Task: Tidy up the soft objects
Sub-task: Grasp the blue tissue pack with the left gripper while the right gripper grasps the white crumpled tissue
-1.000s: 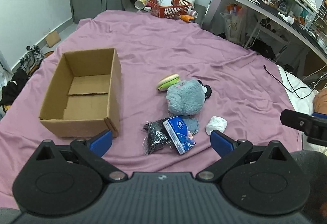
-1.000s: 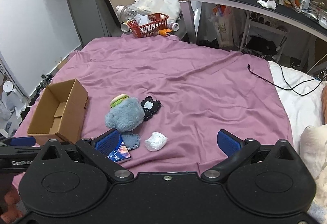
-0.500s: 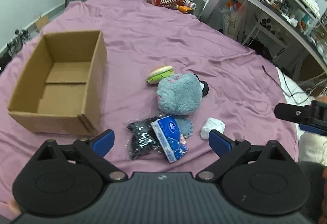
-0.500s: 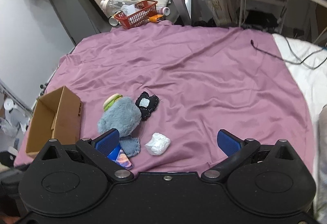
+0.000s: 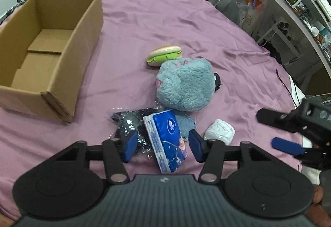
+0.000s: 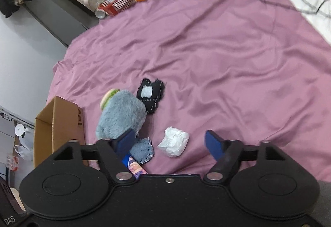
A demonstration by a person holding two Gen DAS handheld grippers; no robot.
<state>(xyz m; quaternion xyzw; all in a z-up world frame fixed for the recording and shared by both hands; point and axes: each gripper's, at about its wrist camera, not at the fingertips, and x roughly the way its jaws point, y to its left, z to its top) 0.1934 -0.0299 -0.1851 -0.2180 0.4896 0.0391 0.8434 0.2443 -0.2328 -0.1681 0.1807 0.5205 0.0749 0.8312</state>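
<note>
Though cluttered beyond, purple bedsheet (image 5: 165,20).

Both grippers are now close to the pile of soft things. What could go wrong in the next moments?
1. The left gripper is open around the blue tissue pack, which lies on a crinkly black bag and a blue cloth; closing may snag them too.
2. The right gripper, also open, brackets the white wad close by; the two tools could collide.
</note>
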